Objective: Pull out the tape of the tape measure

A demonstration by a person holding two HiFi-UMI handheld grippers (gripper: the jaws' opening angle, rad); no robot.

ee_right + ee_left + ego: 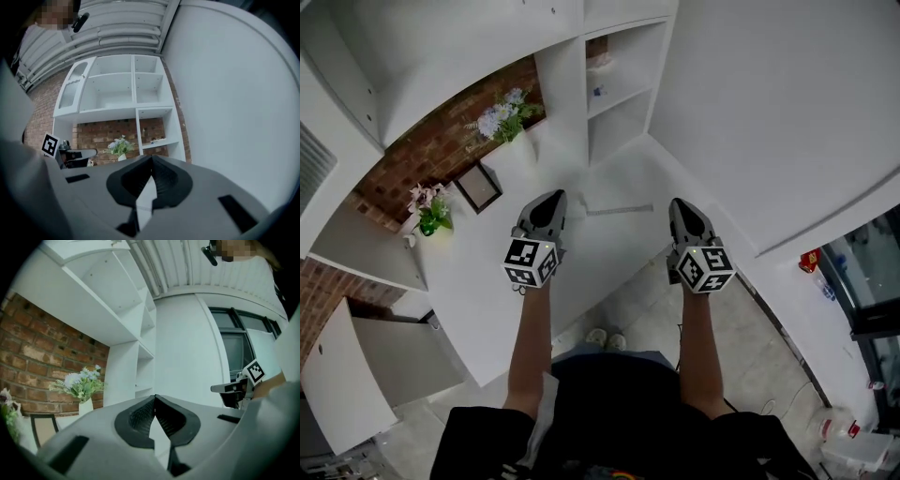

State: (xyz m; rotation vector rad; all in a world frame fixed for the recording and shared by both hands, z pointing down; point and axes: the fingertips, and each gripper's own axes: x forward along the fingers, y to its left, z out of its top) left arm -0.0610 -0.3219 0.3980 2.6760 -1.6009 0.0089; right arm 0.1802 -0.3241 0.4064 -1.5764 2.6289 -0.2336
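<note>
No tape measure shows in any view. In the head view my left gripper (551, 198) and right gripper (682, 204) are held side by side above the white table (600, 255), both pointing away from me. A thin grey strip (609, 209) lies on the table between their tips; what it is I cannot tell. In the left gripper view the left gripper (154, 397) has its jaws together with nothing between them. The right gripper (151, 158) looks the same in its own view. Each gripper sees the other at its side: the right gripper (221, 388), the left gripper (88, 153).
A vase of pale flowers (502, 116), a dark picture frame (478, 186) and pink flowers (429, 210) stand along the brick wall. A white shelf unit (619, 84) rises at the far end. A white wall closes the right side. The person's shoes (607, 339) are below the table's edge.
</note>
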